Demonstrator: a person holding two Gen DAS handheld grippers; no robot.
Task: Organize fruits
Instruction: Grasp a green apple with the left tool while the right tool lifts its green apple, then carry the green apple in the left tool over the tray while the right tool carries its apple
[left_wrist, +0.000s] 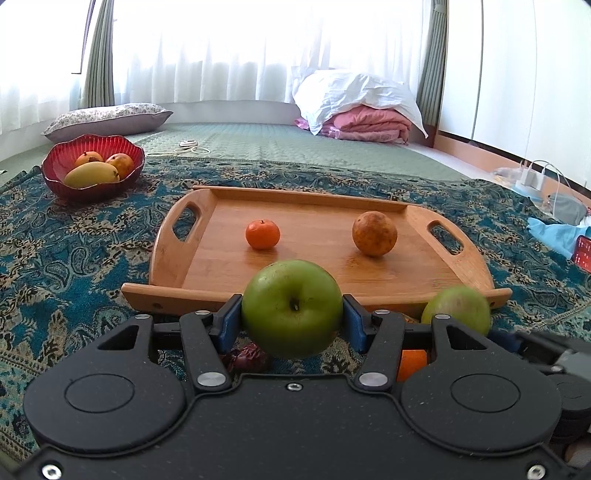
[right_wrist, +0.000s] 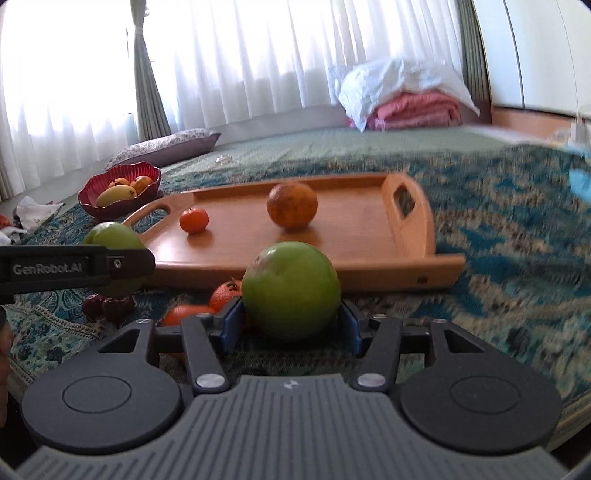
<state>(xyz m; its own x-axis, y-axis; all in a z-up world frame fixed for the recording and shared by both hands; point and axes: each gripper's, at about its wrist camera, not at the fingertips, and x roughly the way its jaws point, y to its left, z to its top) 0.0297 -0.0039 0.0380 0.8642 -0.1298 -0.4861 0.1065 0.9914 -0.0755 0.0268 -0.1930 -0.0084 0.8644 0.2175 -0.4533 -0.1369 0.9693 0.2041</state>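
My left gripper (left_wrist: 292, 317) is shut on a green apple (left_wrist: 291, 308), held just in front of the wooden tray (left_wrist: 314, 258). My right gripper (right_wrist: 291, 319) is shut on a second green apple (right_wrist: 291, 288), also in front of the tray (right_wrist: 369, 254); this apple shows at the right in the left wrist view (left_wrist: 458, 308). On the tray lie a small tangerine (left_wrist: 262, 234) and a larger brownish orange (left_wrist: 374, 233). Loose tangerines (right_wrist: 225, 295) and dark red fruits (right_wrist: 107, 304) lie on the cloth before the tray.
A red bowl (left_wrist: 59, 177) with a mango (left_wrist: 92, 174) and two other fruits stands at the far left on the patterned blue cloth (left_wrist: 74, 258). A pillow (left_wrist: 107, 118), folded bedding (left_wrist: 362, 110) and a charger with cables (left_wrist: 532, 177) lie beyond.
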